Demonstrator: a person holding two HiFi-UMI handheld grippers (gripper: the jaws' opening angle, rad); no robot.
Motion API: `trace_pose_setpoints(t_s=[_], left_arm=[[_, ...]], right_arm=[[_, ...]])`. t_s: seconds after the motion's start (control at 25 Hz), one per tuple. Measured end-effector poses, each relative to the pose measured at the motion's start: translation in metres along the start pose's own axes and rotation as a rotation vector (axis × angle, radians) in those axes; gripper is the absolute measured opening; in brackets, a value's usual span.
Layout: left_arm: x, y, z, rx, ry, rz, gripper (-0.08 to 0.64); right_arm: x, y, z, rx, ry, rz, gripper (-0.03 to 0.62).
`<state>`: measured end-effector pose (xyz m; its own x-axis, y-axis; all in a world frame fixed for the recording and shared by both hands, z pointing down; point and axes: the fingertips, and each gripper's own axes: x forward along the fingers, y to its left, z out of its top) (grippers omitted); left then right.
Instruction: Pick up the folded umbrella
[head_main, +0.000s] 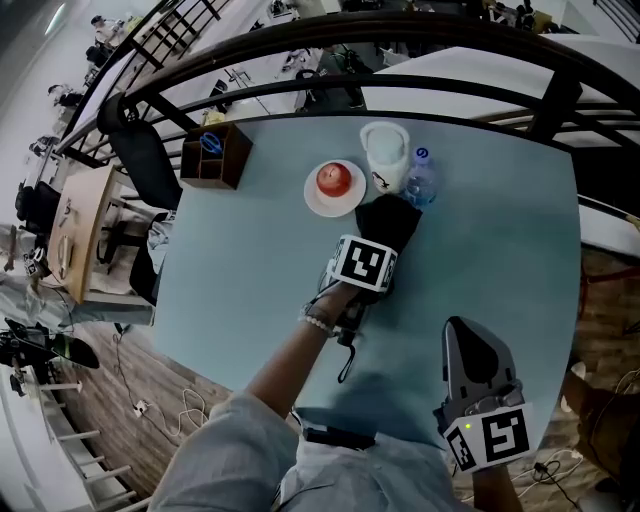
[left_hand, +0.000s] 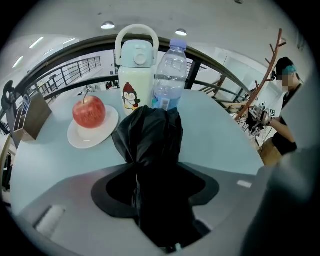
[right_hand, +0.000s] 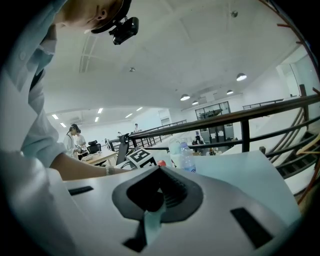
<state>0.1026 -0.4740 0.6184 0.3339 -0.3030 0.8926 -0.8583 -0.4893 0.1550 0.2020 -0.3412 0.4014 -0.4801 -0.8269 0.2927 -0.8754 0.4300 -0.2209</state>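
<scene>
From where I stand, the worry is the crowding: the folded umbrella (left_hand: 152, 145) lies on the counter (head_main: 250, 270) with its far end close against the water bottle (left_hand: 170, 75) and the penguin flask (left_hand: 135, 70); a clumsy lift could knock either over, or nudge the apple (left_hand: 89, 112) on its saucer. The loose black fabric may also slip if only cloth gets pinched. The left gripper (left_hand: 155, 165) pitches steeply down over the umbrella, forearm stretched across the counter, jaws spread either side and not yet pressing. The right gripper (head_main: 458, 330) waits low near the person's body, nearly level, its jaws together on nothing.
</scene>
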Motion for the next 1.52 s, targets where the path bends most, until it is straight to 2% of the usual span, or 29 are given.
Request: trace_pose_setpoints(t_s=[0.32, 0.48, 0.76, 1.04, 1.28, 1.52], left_arm=[[0.017, -0.004, -0.002, -0.002, 0.065, -0.05, 0.243], [0.023, -0.006, -0.001, -0.01, 0.072, -0.048, 0.259], [0.033, -0.005, -0.002, -0.023, 0.011, -0.02, 0.267], [0.027, -0.006, -0.001, -0.02, 0.004, -0.025, 0.267], [0.016, -0.02, -0.007, 0.027, -0.003, -0.071, 0.267], [-0.01, -0.025, -0.005, 0.04, -0.074, -0.103, 0.267]], right_arm=[[0.01, -0.008, -0.011, 0.02, 0.019, -0.007, 0.0], [0.01, -0.009, -0.011, 0.022, 0.032, -0.007, 0.0], [0.007, -0.011, -0.017, 0.03, 0.043, -0.019, 0.0], [-0.003, -0.01, -0.015, 0.02, 0.044, -0.046, 0.0], [-0.008, 0.002, -0.015, -0.002, 0.042, -0.056, 0.0], [-0.01, 0.021, -0.011, -0.023, 0.028, -0.057, 0.0]])
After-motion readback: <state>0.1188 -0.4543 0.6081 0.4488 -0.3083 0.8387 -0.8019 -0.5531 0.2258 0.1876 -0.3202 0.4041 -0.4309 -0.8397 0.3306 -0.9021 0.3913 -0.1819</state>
